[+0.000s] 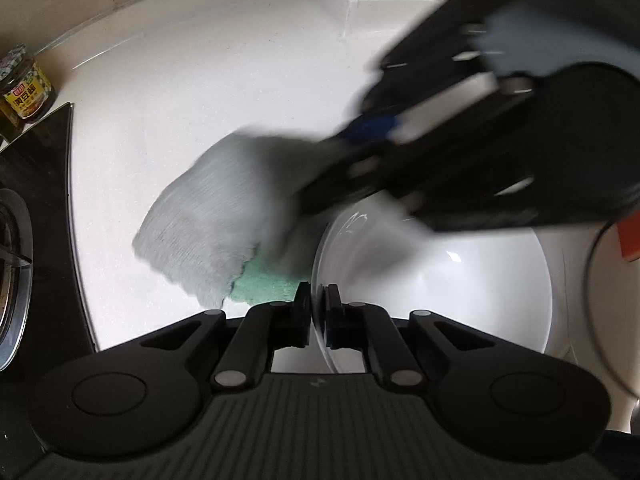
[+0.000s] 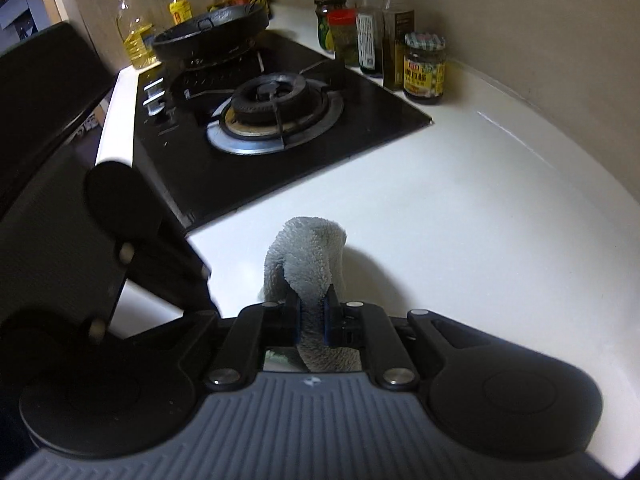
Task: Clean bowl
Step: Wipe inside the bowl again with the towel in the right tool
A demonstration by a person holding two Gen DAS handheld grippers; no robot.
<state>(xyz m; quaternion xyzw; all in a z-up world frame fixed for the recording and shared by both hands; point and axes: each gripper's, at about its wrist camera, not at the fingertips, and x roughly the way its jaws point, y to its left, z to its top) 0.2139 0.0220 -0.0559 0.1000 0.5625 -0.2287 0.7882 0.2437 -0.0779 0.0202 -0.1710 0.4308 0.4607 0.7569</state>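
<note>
A white bowl (image 1: 460,280) sits on the white counter at the lower right of the left wrist view. My left gripper (image 1: 318,308) is shut on its near rim. My right gripper (image 2: 312,312) is shut on a grey cloth (image 2: 308,264). In the left wrist view the right gripper (image 1: 312,196) reaches in from the upper right, blurred, holding the grey cloth (image 1: 208,216) just left of the bowl, above the counter. A green underside of the cloth (image 1: 264,280) shows beside the bowl's rim.
A black gas stove (image 2: 280,120) with a burner lies left of the counter (image 2: 480,220), a black pan (image 2: 212,32) on its far burner. Sauce jars and oil bottles (image 2: 424,68) stand along the wall. An orange object (image 1: 630,236) is at the right edge.
</note>
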